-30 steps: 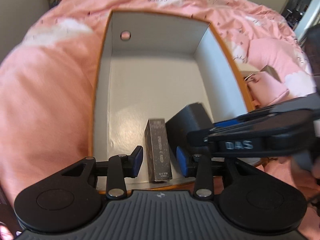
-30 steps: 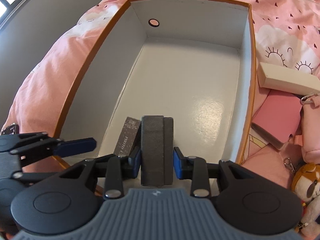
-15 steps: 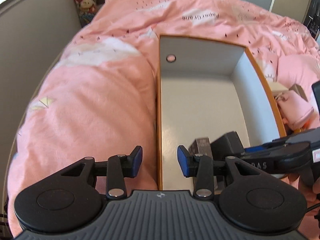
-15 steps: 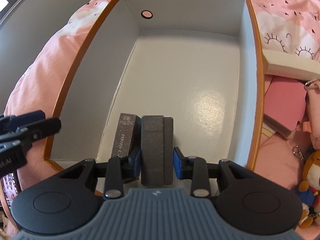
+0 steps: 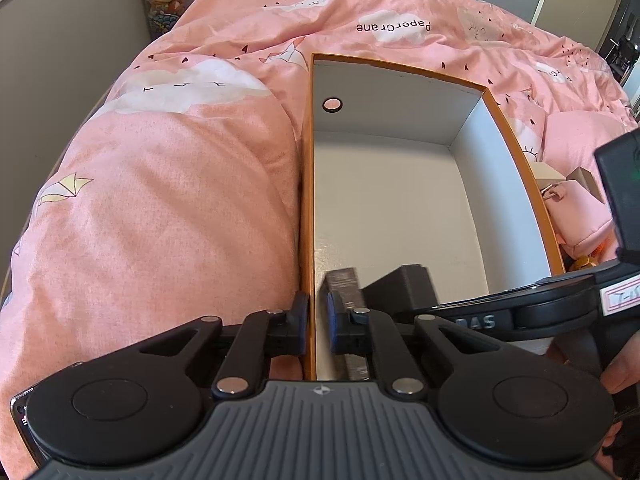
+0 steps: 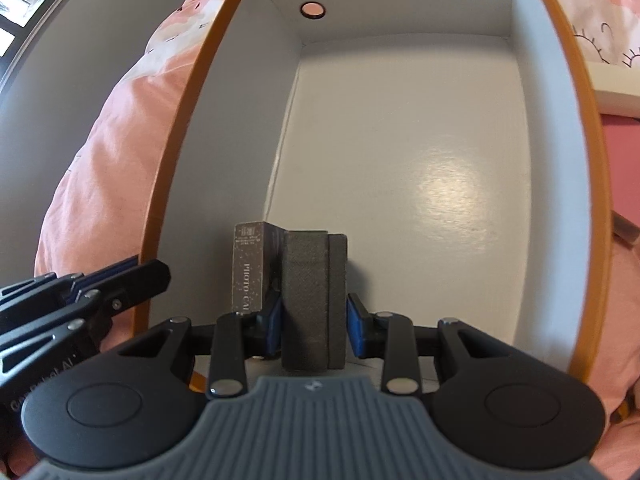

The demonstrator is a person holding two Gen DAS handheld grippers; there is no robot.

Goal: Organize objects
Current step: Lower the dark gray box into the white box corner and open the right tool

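Note:
An open white box with an orange rim (image 5: 400, 200) (image 6: 400, 140) lies on the pink bed. My left gripper (image 5: 318, 320) is shut on the box's left wall (image 5: 309, 240), one finger outside and one inside. My right gripper (image 6: 314, 324) is shut on a dark grey textured case (image 6: 312, 292) and holds it low inside the box near the front. A slim dark speckled carton (image 6: 248, 268) lies on the box floor just left of the case; it also shows in the left wrist view (image 5: 345, 284), with the case (image 5: 400, 286) beside it.
Pink duvet (image 5: 160, 220) surrounds the box. To the right of the box lie a cream box (image 6: 616, 84), a pink item (image 6: 622, 152) and a pink pouch (image 5: 576, 216). A grey wall (image 5: 60, 60) runs along the bed's left side.
My left gripper moved left out of the box and closed onto its left wall. My right gripper sank lower into the box with the grey case.

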